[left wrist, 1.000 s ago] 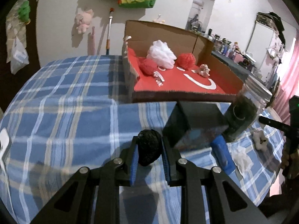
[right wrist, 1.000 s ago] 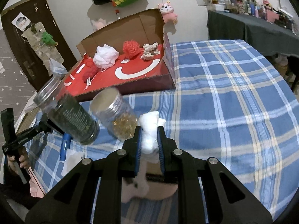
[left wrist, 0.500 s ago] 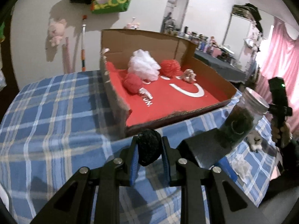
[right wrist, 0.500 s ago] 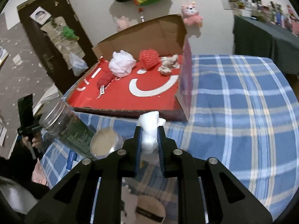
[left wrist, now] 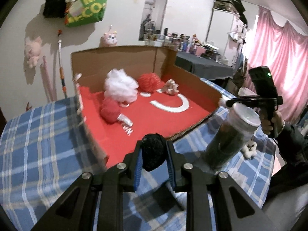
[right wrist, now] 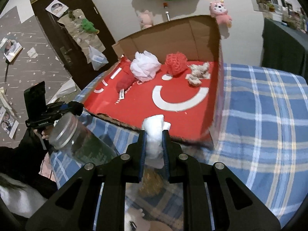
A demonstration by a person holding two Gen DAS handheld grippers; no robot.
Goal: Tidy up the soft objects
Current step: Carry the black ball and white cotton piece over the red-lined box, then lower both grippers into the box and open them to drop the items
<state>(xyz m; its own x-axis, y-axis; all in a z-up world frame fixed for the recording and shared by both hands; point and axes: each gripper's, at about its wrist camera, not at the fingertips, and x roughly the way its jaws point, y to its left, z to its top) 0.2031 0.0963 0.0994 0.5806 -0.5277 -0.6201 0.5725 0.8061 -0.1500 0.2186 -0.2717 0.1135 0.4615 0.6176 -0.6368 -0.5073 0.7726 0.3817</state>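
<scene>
Where the box (left wrist: 194, 132) rim meets red floor, jaws clenched on black pompom (left wrist: 154, 152) and white wad (right wrist: 155, 134).

Dark-filled jar (left wrist: 227, 138) on plaid tablecloth (left wrist: 38, 144)

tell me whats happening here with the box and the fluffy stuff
A person is sorting soft items into the red-lined cardboard box. The left hand-held gripper is shut on a black pom-pom at the box's front edge; the right hand-held gripper is shut on a white soft piece. Four soft items already lie inside.
</scene>
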